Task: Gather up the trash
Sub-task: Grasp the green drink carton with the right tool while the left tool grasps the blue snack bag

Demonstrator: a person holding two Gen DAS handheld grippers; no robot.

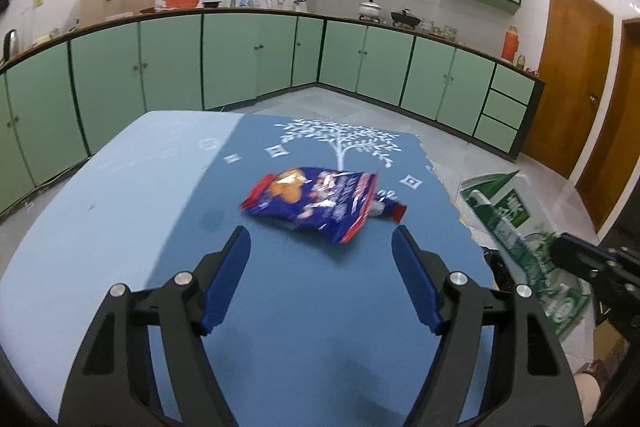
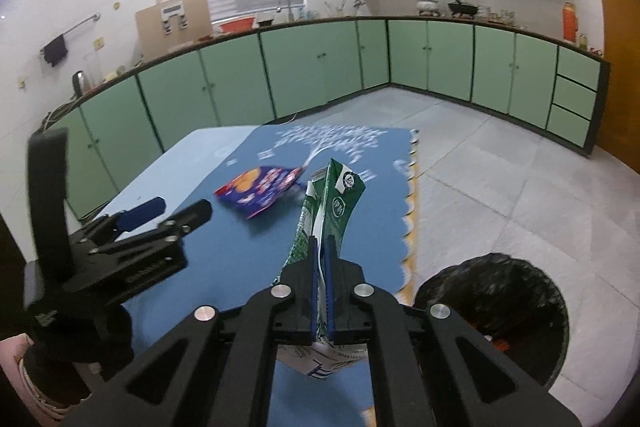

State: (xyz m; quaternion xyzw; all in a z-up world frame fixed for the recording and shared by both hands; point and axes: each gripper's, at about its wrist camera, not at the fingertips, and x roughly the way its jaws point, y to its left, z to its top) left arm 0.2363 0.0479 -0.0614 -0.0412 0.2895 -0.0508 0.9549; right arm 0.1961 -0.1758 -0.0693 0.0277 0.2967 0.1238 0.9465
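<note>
Right wrist, carton [image 2: 334, 211] clamped, bin [image 2: 520, 311] beside table edge [image 2: 412, 227]

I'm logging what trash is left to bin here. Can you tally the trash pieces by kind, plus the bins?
Snack bags: 1, lying on the blue table
Milk cartons: 1, flattened, clamped in the right hand-held gripper
Trash bins: 1, on the floor
Total: 3

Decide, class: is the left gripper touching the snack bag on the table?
Apart. In the left wrist view, the left gripper is open, and bare blue table shows between its fingertips and the snack bag beyond them.
</note>
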